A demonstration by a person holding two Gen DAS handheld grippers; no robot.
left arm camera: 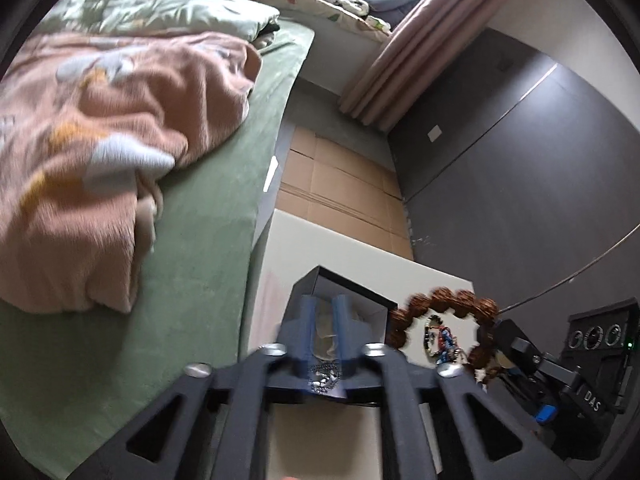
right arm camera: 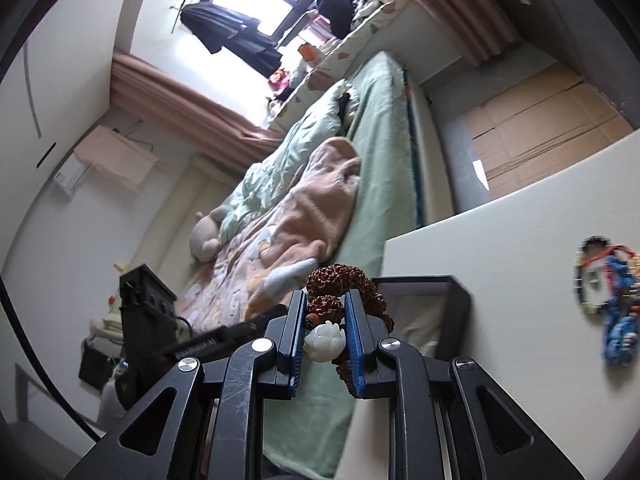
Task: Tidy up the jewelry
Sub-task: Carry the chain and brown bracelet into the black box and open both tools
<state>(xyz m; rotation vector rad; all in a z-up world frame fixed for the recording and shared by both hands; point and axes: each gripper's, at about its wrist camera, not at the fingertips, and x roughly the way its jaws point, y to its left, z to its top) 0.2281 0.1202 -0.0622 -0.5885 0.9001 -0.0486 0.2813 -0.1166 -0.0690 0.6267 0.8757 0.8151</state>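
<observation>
The right gripper point(right arm camera: 325, 312) is clamped on a knobbly brown seed-bead bracelet point(right arm camera: 340, 276) with a carved white lotus bead point(right arm camera: 325, 340), above the square black jewelry box point(right arm camera: 432, 312). The left gripper point(left arm camera: 324, 312) pinches a silvery chain point(left arm camera: 323, 376) over the cream tabletop point(left arm camera: 360, 248).

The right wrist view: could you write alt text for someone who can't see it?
The right gripper is shut on a brown rudraksha bead bracelet with a white carved lotus bead, held beside an open black jewelry box on a cream table. Colorful beaded jewelry lies farther right; a rumpled bed fills the background.
</observation>
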